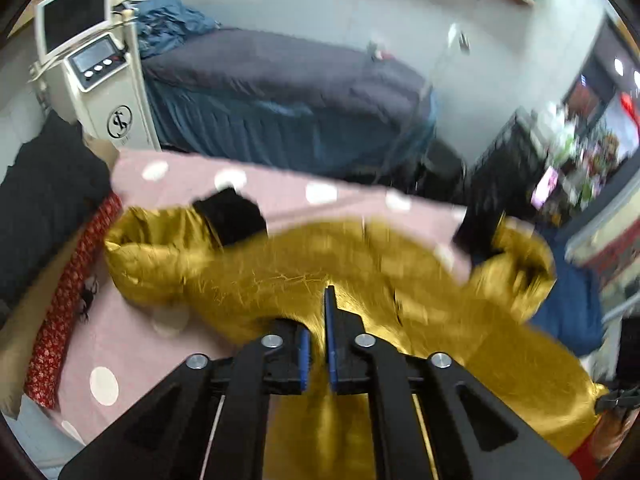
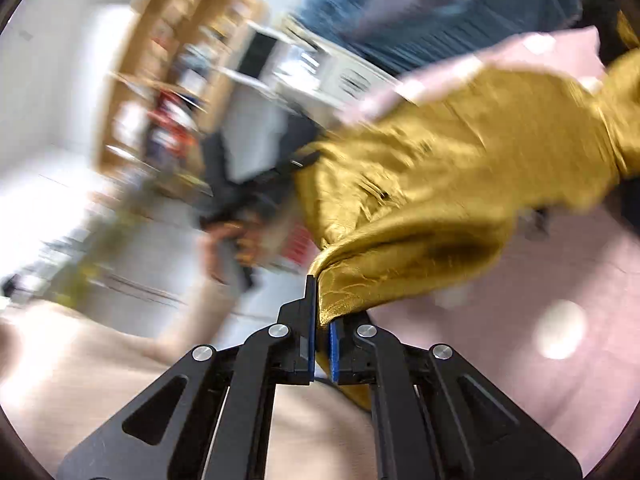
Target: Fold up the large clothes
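Observation:
A shiny gold padded jacket (image 1: 280, 276) with black cuffs (image 1: 232, 216) lies across a pink sheet with white dots (image 1: 132, 344). My left gripper (image 1: 318, 320) is shut on the jacket's near edge, fabric pinched between its blue pads. In the right wrist view the jacket (image 2: 460, 168) hangs lifted above the pink sheet (image 2: 540, 280). My right gripper (image 2: 320, 304) is shut on a corner of its hem. The other gripper, held in a hand (image 2: 236, 216), shows blurred at the jacket's far corner.
A bed with dark blue-grey covers (image 1: 280, 92) stands behind the pink sheet. A cream machine with a screen (image 1: 96, 80) is at the back left. A red patterned cloth (image 1: 64, 304) lies along the left edge. A wooden shelf unit (image 2: 160, 72) shows blurred.

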The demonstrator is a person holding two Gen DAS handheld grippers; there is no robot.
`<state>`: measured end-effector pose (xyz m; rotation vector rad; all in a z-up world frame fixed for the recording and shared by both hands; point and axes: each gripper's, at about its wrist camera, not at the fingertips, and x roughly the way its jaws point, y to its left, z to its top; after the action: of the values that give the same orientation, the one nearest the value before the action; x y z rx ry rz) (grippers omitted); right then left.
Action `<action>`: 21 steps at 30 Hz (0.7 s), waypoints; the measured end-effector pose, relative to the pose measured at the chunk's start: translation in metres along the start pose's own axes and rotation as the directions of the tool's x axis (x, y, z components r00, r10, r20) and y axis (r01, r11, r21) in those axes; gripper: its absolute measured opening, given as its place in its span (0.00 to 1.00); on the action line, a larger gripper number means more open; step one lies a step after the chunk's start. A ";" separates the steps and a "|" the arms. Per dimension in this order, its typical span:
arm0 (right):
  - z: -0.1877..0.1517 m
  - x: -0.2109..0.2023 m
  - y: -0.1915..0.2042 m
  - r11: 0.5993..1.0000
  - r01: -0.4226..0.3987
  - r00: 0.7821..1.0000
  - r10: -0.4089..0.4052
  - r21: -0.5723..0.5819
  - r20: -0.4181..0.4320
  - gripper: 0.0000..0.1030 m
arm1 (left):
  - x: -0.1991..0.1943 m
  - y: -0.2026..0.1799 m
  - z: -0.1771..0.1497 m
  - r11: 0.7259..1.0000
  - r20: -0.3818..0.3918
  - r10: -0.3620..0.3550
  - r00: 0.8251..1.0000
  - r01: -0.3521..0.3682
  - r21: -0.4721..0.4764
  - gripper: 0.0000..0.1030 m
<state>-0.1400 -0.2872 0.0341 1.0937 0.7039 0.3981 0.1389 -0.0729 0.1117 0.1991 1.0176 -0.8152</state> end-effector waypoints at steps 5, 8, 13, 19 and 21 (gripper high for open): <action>0.007 -0.047 -0.033 0.974 0.175 0.974 -0.192 0.141 0.120 0.37 | 0.024 0.016 0.021 0.996 0.056 0.086 0.995 -0.085 -0.035 0.91; -0.005 -0.052 -0.071 0.816 0.545 0.821 -0.566 0.191 0.074 0.47 | 0.061 0.030 -0.005 0.991 -0.088 0.134 0.987 -0.133 0.014 0.91; -0.048 -0.034 -0.102 0.767 0.601 0.794 -0.605 0.225 -0.057 0.54 | 0.075 0.075 -0.074 0.982 -0.190 0.184 0.964 -0.189 -0.009 0.91; -0.091 -0.033 -0.126 0.626 0.771 0.636 -0.762 0.117 -0.122 0.54 | 0.076 0.099 -0.176 0.972 -0.328 0.232 0.916 -0.205 0.117 0.91; -0.103 -0.020 -0.134 0.591 0.806 0.584 -0.788 0.024 -0.194 0.54 | 0.087 0.092 -0.206 0.959 -0.381 0.255 0.889 -0.180 0.221 0.91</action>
<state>-0.2308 -0.2871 -0.1092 0.7308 1.3037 -0.3582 0.0860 0.0504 -0.0891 0.6505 1.2844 -0.6702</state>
